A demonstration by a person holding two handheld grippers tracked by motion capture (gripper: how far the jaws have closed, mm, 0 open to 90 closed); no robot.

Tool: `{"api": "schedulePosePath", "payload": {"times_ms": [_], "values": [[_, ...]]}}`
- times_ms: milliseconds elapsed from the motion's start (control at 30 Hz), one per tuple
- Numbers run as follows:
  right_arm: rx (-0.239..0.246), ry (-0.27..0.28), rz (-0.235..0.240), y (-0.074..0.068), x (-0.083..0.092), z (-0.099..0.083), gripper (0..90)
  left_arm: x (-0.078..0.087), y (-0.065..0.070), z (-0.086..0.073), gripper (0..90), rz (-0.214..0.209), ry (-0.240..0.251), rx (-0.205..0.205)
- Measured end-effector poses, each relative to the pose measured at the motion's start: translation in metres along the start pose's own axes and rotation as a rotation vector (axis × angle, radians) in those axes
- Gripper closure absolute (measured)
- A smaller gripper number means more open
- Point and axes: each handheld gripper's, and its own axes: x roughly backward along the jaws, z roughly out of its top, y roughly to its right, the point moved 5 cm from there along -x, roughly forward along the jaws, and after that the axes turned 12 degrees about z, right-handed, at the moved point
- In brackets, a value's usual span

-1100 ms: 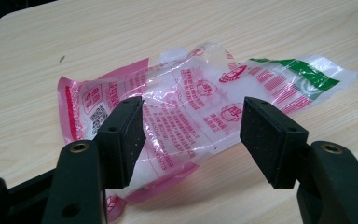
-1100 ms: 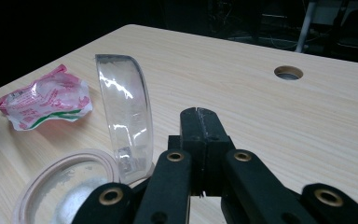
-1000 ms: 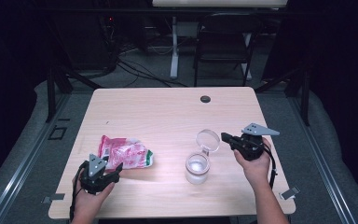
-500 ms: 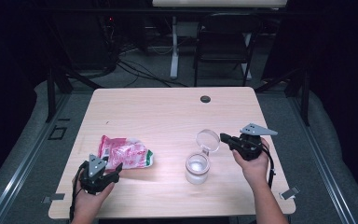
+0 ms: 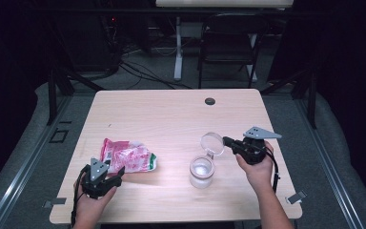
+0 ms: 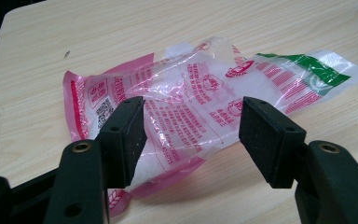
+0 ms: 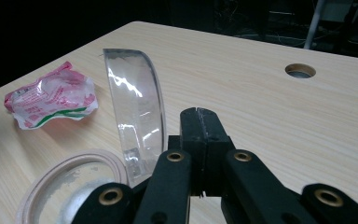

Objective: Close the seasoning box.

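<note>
We see the left gripper (image 5: 106, 177) at the near left of the light wooden table (image 5: 171, 114), jaws apart, pointing at a crumpled clear plastic bag with pink and green print (image 5: 127, 156). In the left gripper view the bag (image 6: 205, 107) lies flat on the wood just beyond the black pads (image 6: 128, 135) — its near edge sits between them, but neither pad presses on it.

The right gripper (image 5: 226, 141) is on the right side of the table, jaws together. In the right gripper view the tips (image 7: 200, 116) meet with no gap; just left of them stands the round clear hinged lid (image 7: 137, 121), tipped up nearly vertical. Whether the jaws pinch the lid's edge or hinge we can't tell — the contact spot is hidden behind the gripper body.

The clear glass jar with a pale rubber ring at its mouth (image 5: 202, 171) stands upright, open, just near-left of the right gripper, lid (image 5: 212, 142) swung up behind it. Bag and jar are well apart. A round cable hole (image 5: 210, 101) sits near the table's far edge.
</note>
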Motion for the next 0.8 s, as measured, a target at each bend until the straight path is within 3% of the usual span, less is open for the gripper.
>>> {"api": "schedulePosePath", "payload": {"times_ms": [800], "values": [[0.033, -0.015, 0.015, -0.013, -0.003, 0.001, 90.0, 0.000, 0.001, 0.004, 41.0, -0.004, 0.016, 0.001]]}}
